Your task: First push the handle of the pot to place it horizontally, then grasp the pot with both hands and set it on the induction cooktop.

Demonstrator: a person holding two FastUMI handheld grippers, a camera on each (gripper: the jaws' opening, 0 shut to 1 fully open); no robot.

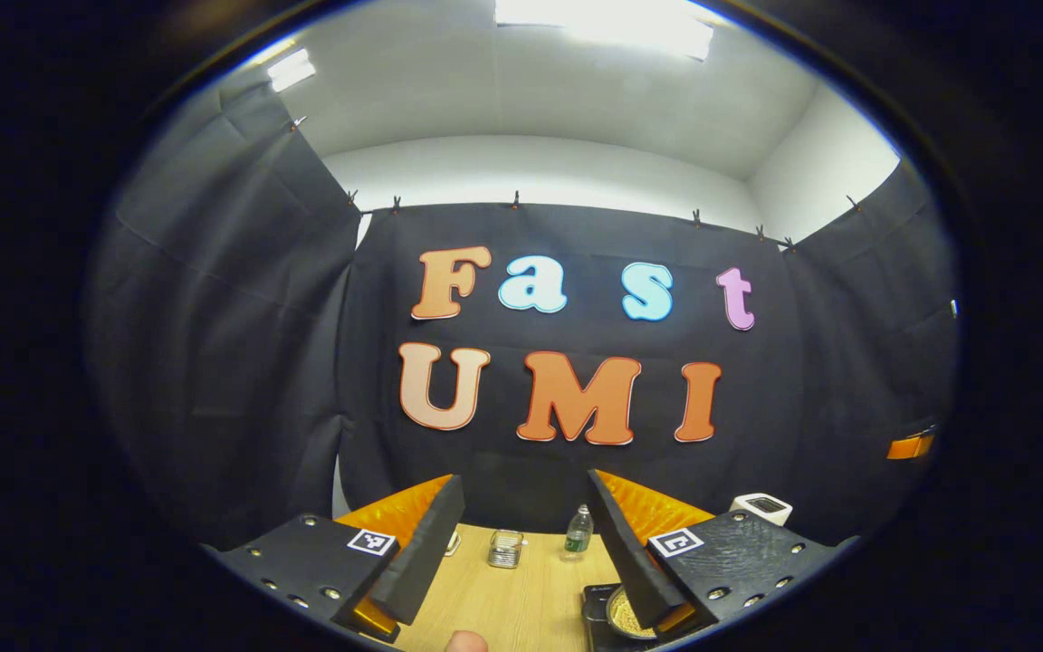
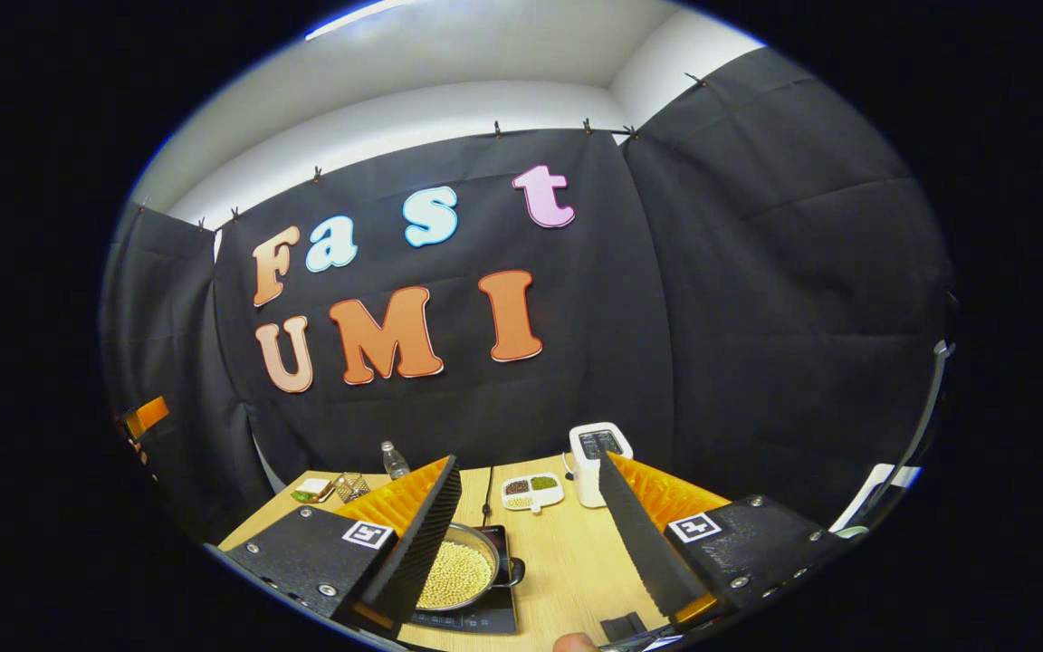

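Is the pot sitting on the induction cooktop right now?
Yes, in the right gripper view the pot, filled with pale beans, rests on the dark induction cooktop on the wooden table.

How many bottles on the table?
1. A clear water bottle stands at the table's far edge by the cloth wall, left of the pot. Gripper fingers may hide others.

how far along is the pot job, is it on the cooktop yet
Looks done or nearly so: in the right gripper view the pot, full of pale beans, already sits on the black induction cooktop, its handle pointing sideways. In hand: nothing. The right gripper and left gripper are both open, held above the wooden table. Left: apparently nothing but pulling away.
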